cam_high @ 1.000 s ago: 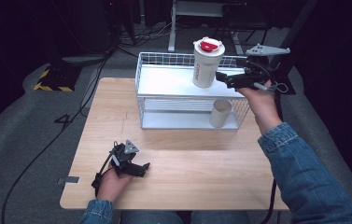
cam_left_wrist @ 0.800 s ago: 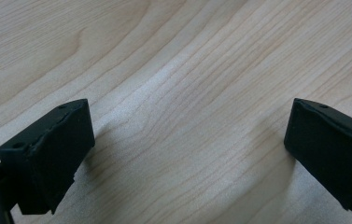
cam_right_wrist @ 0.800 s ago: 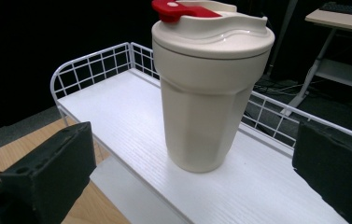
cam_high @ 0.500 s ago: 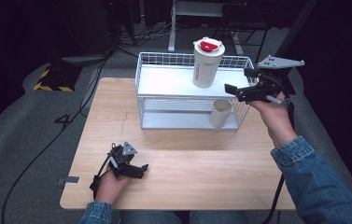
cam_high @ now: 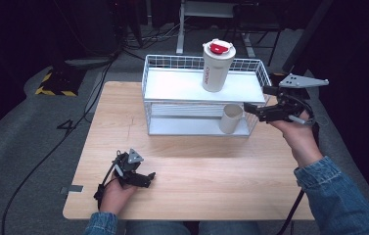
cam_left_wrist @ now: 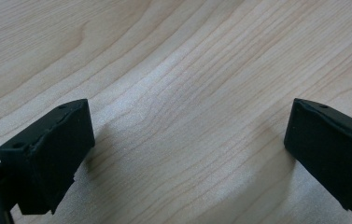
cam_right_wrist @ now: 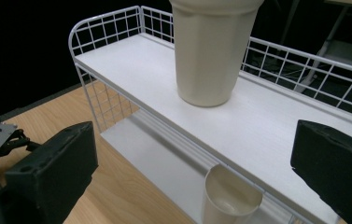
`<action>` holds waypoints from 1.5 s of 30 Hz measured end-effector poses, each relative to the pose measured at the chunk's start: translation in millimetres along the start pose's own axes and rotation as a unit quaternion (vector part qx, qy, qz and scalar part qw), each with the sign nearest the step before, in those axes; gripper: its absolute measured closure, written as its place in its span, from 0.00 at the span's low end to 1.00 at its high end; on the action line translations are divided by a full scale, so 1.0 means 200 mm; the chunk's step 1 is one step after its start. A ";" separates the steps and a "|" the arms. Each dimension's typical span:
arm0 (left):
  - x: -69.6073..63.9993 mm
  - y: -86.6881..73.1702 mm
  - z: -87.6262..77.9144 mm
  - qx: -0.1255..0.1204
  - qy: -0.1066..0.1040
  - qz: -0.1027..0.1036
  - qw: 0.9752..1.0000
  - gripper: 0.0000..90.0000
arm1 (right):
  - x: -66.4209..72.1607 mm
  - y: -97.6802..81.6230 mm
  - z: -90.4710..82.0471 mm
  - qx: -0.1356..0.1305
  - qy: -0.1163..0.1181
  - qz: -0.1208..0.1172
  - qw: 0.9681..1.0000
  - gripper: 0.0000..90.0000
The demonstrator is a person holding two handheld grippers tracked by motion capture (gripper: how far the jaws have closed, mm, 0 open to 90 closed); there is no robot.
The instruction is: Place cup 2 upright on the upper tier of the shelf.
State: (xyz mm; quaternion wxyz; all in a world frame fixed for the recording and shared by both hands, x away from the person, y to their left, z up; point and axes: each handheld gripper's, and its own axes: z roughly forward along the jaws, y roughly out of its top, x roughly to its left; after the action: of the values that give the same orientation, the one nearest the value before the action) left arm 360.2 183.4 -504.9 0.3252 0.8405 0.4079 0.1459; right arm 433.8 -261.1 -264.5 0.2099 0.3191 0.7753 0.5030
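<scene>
The tumbler [cam_high: 217, 66] stands on the wire rack's [cam_high: 172, 87] top shelf, toward its right end. The right gripper [cam_high: 263, 110] hovers beside that end, jaws wide, empty. The right gripper view reveals the open mouth of the cup [cam_right_wrist: 229, 198] below. The left gripper [cam_high: 140, 177] rests near the tabletop's [cam_high: 211, 171] front edge, jaws wide.

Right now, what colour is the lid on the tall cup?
Red and white: the tall cream plastic cup's lid shows best in the high view.

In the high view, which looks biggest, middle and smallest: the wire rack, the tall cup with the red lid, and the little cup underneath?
1. Wire rack, by far the biggest.
2. Tall cup with the red lid, on the top shelf.
3. Little cup on the lower shelf, the smallest.
</scene>
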 end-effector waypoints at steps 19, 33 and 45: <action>0.01 0.01 0.01 0.001 -0.002 -0.002 1.000 0.02 | -0.04 -0.28 -0.10 0.062 -0.016 0.019 0.998 0.04; 0.01 0.02 0.02 0.000 -0.001 0.001 1.000 0.02 | -0.07 -0.54 -0.11 0.112 -0.039 0.039 0.992 0.05; 0.01 0.02 0.02 0.002 0.000 0.004 1.000 0.02 | -0.06 -0.78 -0.05 0.148 -0.047 0.060 0.986 0.06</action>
State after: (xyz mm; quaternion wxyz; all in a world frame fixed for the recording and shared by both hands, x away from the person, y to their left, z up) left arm 366.1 182.4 -504.6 0.3233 0.8425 0.4052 0.1463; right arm 392.8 -321.2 -403.3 0.1658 0.4156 0.8100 0.3792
